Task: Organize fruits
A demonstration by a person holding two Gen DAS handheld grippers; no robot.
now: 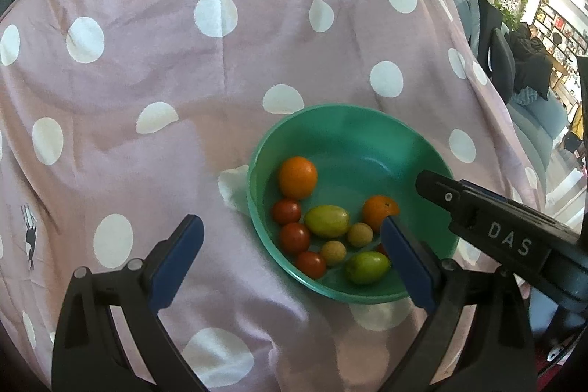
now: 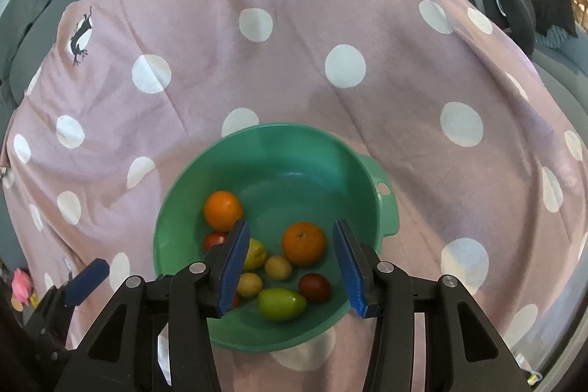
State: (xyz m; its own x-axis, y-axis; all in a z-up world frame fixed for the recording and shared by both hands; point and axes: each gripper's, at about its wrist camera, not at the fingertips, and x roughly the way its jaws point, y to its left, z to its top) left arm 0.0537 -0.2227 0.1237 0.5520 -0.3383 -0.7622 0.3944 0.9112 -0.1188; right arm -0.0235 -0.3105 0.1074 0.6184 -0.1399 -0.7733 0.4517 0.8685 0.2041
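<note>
A: Start w/ the biggest item.
B: Cloth (image 2: 294,61), pink w/ white dots, covers the whole surface. Creased, a few small black animal prints.
A: Next?
B: Bowl (image 2: 279,149), green, sits on the cloth toward its near edge, roughly mid-width. Tab handle w/ a hole on its right side.
A: Grippers?
B: Left gripper (image 1: 292,252): jaws spread wide, nothing between the pads. Its right finger hangs over the bowl's near rim; the left one is over bare cloth. Right gripper (image 2: 290,267): jaws partly apart, over the bowl's near half, gripping nothing. Fruit lies below the gap, no pad contact seen.
A: Fruit, then?
B: All inside the bowl, bunched at its near-left side. Two oranges (image 2: 223,210), one by the left wall, one nearer centre. Two yellow-green oval fruits (image 1: 326,220), one mid-pile, one at the near wall. Tomatoes (image 1: 294,237), red, at least three down the left side, one more dark red on the right. Two small tan round fruits (image 1: 360,234), kind can't tell.
A: Far half of the bowl?
B: Bare green.
</note>
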